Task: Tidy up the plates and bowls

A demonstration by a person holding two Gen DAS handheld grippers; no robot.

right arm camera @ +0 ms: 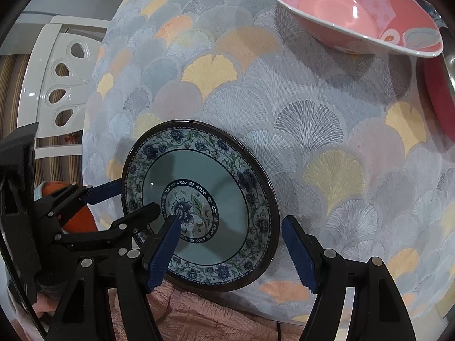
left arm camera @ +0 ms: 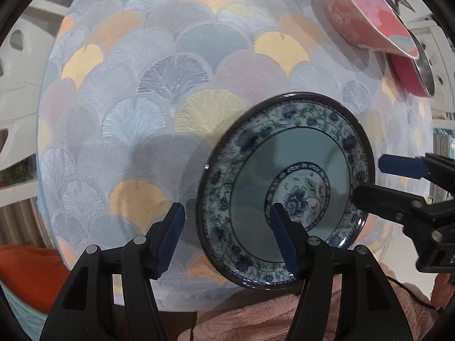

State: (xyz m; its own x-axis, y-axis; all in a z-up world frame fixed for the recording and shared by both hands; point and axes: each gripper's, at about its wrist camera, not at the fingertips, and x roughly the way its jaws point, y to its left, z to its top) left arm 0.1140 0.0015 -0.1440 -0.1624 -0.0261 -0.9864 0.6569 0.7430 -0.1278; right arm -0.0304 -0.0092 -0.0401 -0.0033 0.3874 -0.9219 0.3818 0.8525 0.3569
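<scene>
Patterned tabletop (right arm camera: 327, 130): blue-flowered plate (right arm camera: 199, 207) at near edge, pink bowl (right arm camera: 349, 14) at far side, apart. Left hand-held gripper (left arm camera: 227, 238) and right hand-held gripper (right arm camera: 231, 251) straddling plate rim, unclamped. Stacking not yet done.

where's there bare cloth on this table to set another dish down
The widest bare stretch of tablecloth lies between the blue floral plate at the near edge and the pink bowl at the far side. It is crowded at the near edge, where the left gripper and right gripper straddle the plate's rim, and by the bowl, with a red dish beside it.
</scene>
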